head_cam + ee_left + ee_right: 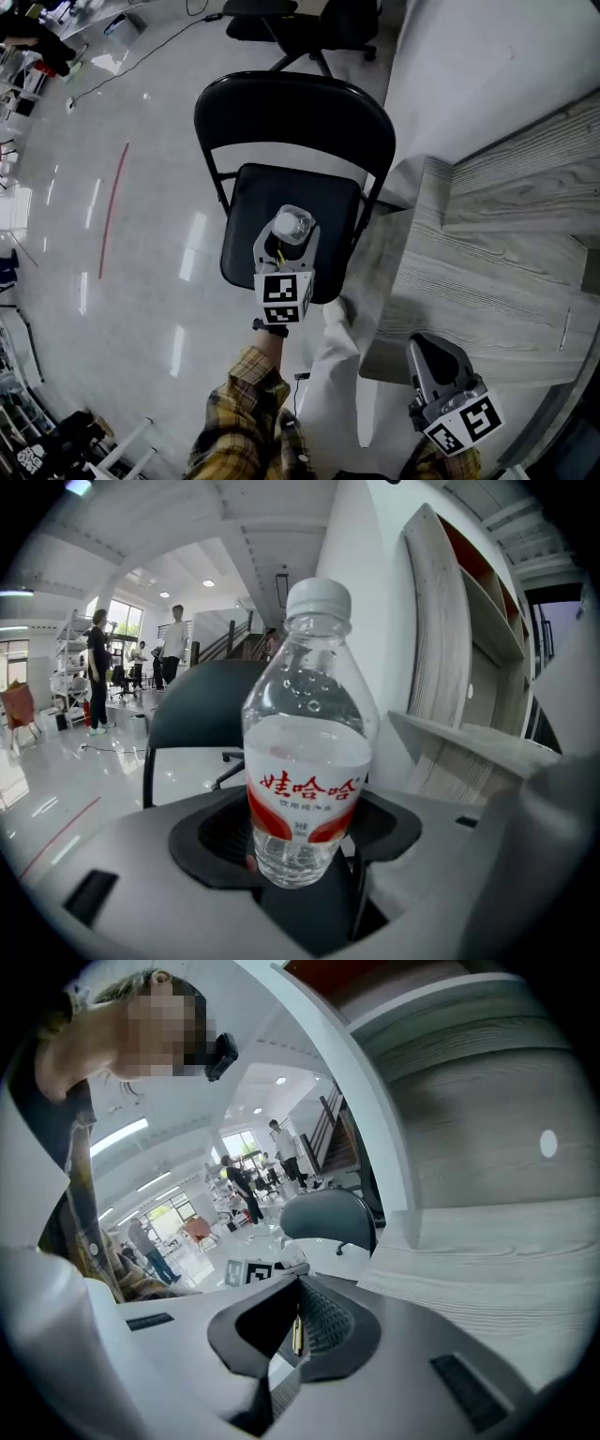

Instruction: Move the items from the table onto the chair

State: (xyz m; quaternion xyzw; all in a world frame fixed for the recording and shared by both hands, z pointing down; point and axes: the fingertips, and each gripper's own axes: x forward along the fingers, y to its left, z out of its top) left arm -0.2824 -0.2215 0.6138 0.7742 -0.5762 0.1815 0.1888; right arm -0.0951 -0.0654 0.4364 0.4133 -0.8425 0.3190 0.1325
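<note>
As I read it, the black chair [291,122] stands beside the counter [487,281]. My left hand-held gripper [284,251] hangs over the seat, clamped on an upright water bottle [307,761]. The right hand-held gripper [433,361] is closed and empty over the counter's near corner.

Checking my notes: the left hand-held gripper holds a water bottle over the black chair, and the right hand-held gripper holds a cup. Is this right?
Not fully. The right hand-held gripper holds nothing: the right gripper view shows its jaws shut and empty. The left hand-held gripper does hold the water bottle over the black chair.
</note>
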